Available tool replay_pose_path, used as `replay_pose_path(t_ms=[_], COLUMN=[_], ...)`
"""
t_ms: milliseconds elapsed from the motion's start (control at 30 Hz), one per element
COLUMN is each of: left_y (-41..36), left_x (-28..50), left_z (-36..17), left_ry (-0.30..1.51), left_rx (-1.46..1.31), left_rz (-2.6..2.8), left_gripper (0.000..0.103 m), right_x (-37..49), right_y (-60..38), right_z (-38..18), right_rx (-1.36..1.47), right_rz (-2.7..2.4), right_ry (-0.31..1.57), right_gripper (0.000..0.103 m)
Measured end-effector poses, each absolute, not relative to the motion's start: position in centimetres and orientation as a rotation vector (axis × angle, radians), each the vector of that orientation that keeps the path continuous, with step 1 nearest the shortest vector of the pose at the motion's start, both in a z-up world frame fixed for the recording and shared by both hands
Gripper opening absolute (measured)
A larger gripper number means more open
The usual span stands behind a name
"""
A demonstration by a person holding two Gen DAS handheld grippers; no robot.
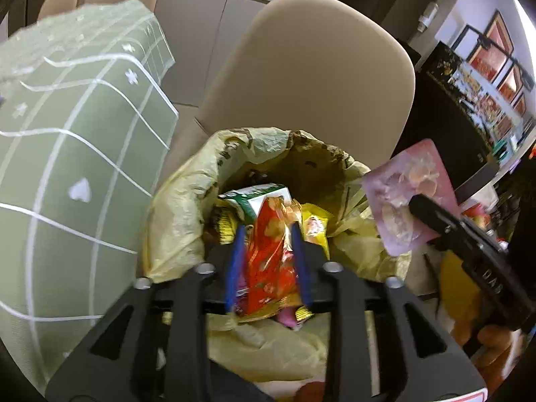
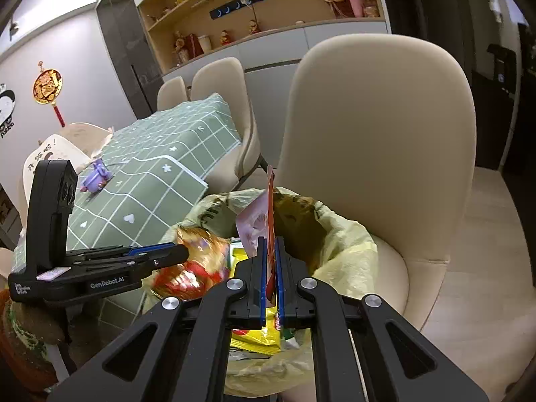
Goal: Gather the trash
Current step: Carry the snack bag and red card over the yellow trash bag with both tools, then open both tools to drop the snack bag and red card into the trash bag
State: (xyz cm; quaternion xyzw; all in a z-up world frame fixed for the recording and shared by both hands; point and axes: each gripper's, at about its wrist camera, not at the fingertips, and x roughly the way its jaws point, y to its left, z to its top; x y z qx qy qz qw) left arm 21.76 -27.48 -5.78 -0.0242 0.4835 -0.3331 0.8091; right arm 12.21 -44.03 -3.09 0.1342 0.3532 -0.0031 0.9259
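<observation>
A yellow trash bag [image 1: 187,214] stands open on a beige chair, with several wrappers inside. My left gripper [image 1: 268,231] is shut on a red and gold snack wrapper [image 1: 271,258] and holds it over the bag's mouth. My right gripper [image 2: 270,244] is shut on a pink snack packet [image 2: 256,224], held edge-on over the same bag [image 2: 341,251]. In the left wrist view the pink packet [image 1: 405,194] shows at the right, in the right gripper's fingers [image 1: 435,217]. In the right wrist view the left gripper [image 2: 181,251] holds the red wrapper [image 2: 194,261] at the left.
The beige chair [image 2: 385,134] rises behind the bag. A table with a green checked cloth [image 2: 160,171] stands to the left, with a small purple toy [image 2: 95,176] on it. More chairs and a wall shelf [image 2: 234,3] lie beyond.
</observation>
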Motion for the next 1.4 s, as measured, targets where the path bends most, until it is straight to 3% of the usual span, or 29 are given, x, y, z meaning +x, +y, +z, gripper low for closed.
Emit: replay_pose_path(t_ms=[433, 700, 1000, 1100, 1167, 1400], left_y=[-22.2, -18.9, -17.7, -17.0, -16.4, -13.3], left_x=[20.7, 19.5, 19.1, 18.9, 18.7, 18.2], left_z=[-2.2, -0.4, -0.6, -0.3, -0.2, 0.4], left_ry=[0.913, 0.893, 0.896, 0.886, 0.88, 0.865], left_rx=[-0.089, -0.104, -0.126, -0.135, -0.144, -0.18], left_rz=[-0.6, -0.584, -0.596, -0.596, -0.593, -0.555], left_gripper=[0.045, 0.048, 0.053, 0.054, 0.055, 0.056], right_x=[15.7, 19.7, 18.9, 17.9, 17.2, 16.0], right_y=[-39.3, -36.8, -37.1, -37.7, -37.8, -37.1], right_z=[-4.5, -11.1, -10.7, -9.7, -8.7, -5.7], right_rx=[0.325, 0.241, 0.272, 0.245, 0.215, 0.173], right_rz=[0.199, 0.121, 0.078, 0.047, 0.021, 0.029], right_ry=[0.746, 1.032, 1.036, 1.012, 0.984, 0.93], right_gripper=[0.007, 0.007, 0.008, 0.018, 0.039, 0.04])
